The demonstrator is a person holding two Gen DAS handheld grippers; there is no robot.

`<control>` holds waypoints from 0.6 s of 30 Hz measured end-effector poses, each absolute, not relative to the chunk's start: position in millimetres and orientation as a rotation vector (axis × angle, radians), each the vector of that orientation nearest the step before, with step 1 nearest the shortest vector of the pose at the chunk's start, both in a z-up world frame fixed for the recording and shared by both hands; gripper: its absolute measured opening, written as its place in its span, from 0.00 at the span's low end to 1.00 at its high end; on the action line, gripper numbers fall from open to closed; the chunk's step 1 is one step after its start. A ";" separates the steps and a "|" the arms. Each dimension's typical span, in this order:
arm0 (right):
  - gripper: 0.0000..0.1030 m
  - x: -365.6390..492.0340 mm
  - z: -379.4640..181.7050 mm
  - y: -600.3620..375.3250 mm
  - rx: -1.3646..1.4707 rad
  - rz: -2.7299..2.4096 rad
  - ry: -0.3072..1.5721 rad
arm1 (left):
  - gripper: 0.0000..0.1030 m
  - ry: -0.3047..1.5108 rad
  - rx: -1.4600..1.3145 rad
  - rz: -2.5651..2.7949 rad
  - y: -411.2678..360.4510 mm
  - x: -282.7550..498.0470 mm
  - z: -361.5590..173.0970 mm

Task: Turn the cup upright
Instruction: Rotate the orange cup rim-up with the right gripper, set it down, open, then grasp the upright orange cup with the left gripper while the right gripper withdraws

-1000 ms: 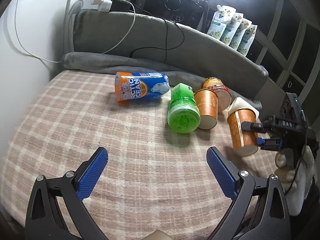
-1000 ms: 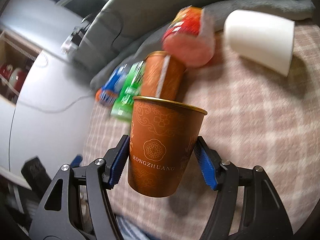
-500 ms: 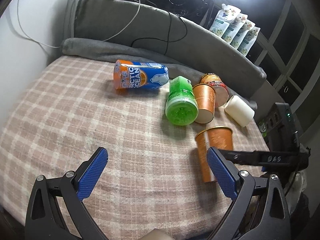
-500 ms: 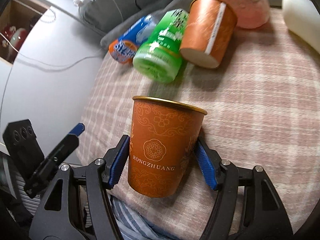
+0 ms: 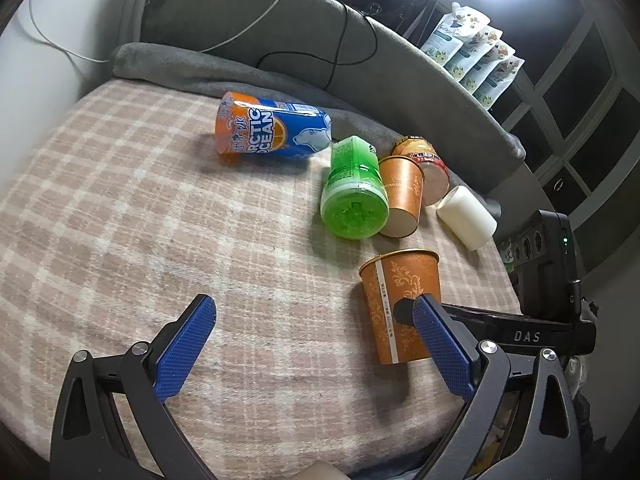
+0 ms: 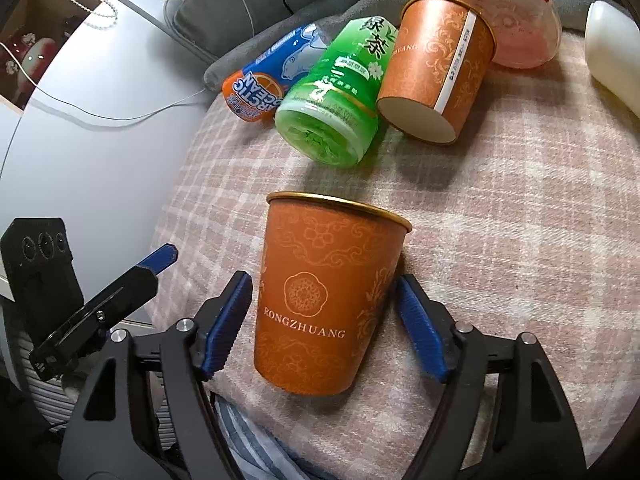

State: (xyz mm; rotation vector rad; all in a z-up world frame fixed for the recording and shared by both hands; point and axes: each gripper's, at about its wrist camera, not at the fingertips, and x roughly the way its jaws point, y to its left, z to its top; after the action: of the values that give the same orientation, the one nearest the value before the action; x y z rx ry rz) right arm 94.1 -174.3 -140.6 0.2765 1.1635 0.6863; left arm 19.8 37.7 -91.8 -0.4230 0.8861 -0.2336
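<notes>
An orange paper cup (image 6: 320, 304) marked RONGZHUANG stands upright on the plaid blanket (image 6: 500, 240), mouth up. My right gripper (image 6: 324, 320) brackets it; small gaps show between the blue pads and the cup wall, so the jaws stand open. In the left wrist view the same cup (image 5: 400, 300) stands at the right with the right gripper's finger beside it. My left gripper (image 5: 316, 344) is open and empty, low over the blanket to the cup's left.
Lying on their sides behind: a second orange cup (image 6: 436, 64), a green tea cup (image 6: 340, 96), a blue Arctic Ocean cup (image 6: 268, 80), a red-lidded tub (image 6: 516, 24), a white cup (image 6: 612, 48). A grey cushion (image 5: 240, 68) with cables borders the back.
The right gripper brought the orange cup down from the air, set it upright on the blanket, and its pads have parted from the cup. The left gripper stayed open.
</notes>
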 end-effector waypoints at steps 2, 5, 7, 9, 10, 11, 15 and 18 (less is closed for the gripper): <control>0.75 91.6 -136.6 -181.2 0.277 0.683 1.149 | 0.95 0.891 -0.424 -0.240 36.8 21.2 -91.5; 0.75 88.1 -128.3 -192.1 0.279 0.671 1.121 | 0.95 0.906 -0.431 -0.261 33.9 25.8 -91.4; 0.75 83.8 -121.3 -199.7 0.279 0.655 1.097 | 0.95 0.914 -0.432 -0.275 30.9 28.1 -91.5; 0.75 77.7 -113.1 -207.8 0.268 0.627 1.061 | 0.95 0.925 -0.434 -0.295 27.0 30.8 -91.5; 0.75 75.1 -110.1 -211.8 0.264 0.615 1.045 | 0.95 0.934 -0.437 -0.308 24.6 32.8 -92.0; 0.75 72.5 -106.4 -216.8 0.260 0.601 1.029 | 0.95 0.943 -0.442 -0.322 22.7 34.7 -92.4; 0.75 61.0 -93.4 -237.0 0.236 0.529 0.961 | 0.95 0.986 -0.468 -0.385 12.7 45.2 -94.9; 0.75 53.6 -87.0 -249.9 0.233 0.486 0.924 | 0.95 1.024 -0.487 -0.440 4.1 55.2 -97.3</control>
State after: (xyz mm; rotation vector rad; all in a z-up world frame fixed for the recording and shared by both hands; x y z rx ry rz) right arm 53.6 -249.9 -87.0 0.2329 0.9241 0.4865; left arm 55.2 4.1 -97.3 -0.4872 1.0238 -0.4397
